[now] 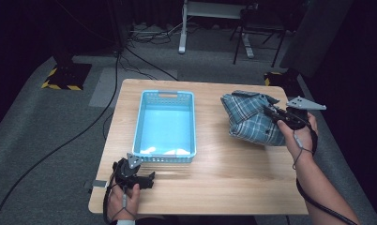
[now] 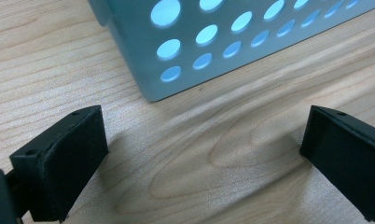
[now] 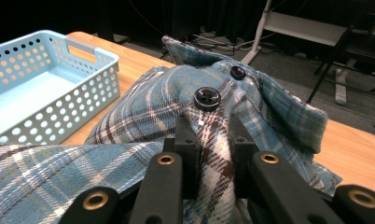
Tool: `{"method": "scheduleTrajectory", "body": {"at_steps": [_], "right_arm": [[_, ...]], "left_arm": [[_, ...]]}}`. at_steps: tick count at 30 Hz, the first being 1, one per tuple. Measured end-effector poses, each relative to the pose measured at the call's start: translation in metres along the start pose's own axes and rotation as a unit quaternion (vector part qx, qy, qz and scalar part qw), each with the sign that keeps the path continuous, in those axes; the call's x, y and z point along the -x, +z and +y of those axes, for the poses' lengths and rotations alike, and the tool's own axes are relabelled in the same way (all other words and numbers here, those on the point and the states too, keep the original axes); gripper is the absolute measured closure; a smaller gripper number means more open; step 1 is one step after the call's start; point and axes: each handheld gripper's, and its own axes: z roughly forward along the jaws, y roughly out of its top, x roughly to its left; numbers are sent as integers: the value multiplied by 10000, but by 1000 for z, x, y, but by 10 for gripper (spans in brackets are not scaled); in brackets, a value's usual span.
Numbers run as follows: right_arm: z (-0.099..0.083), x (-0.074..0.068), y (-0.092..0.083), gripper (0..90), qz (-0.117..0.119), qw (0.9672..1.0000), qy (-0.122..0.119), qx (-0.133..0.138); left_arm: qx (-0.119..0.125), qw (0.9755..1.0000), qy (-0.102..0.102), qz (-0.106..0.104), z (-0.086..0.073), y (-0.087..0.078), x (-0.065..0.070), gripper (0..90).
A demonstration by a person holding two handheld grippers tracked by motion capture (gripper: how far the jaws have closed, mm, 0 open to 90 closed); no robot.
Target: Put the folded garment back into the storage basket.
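A folded blue plaid shirt (image 1: 250, 117) lies at the right of the wooden table (image 1: 224, 173). My right gripper (image 1: 271, 111) is shut on the shirt's button placket, pinching a ridge of plaid cloth (image 3: 212, 140) just below a dark button (image 3: 207, 98). The cloth bunches up between the jaws. A light blue perforated basket (image 1: 166, 125) stands at the table's middle-left. My left gripper (image 1: 149, 179) rests on the table by its front left corner, open, with bare wood between its pads (image 2: 69, 154) and the basket's corner (image 2: 148, 70) just ahead.
Beyond the table's far edge the grey floor (image 1: 74, 122) carries black cables (image 1: 64, 140) and a white desk leg (image 1: 183, 33). Dark curtains close the sides. Bare wood lies between basket and shirt and along the front edge.
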Motion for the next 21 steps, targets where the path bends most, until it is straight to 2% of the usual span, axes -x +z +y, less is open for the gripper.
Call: {"method": "scheduleTrajectory", "body": {"at_steps": [15,21], "right_arm": [[23,-9,5,795,34,9998,-68,159],[31,-12,10,796,97,9997,1,237]], "left_arm": [[3,10000,-2,2,0,0,0,3],[0,10000,-3,1,0,0,0,3]]}}
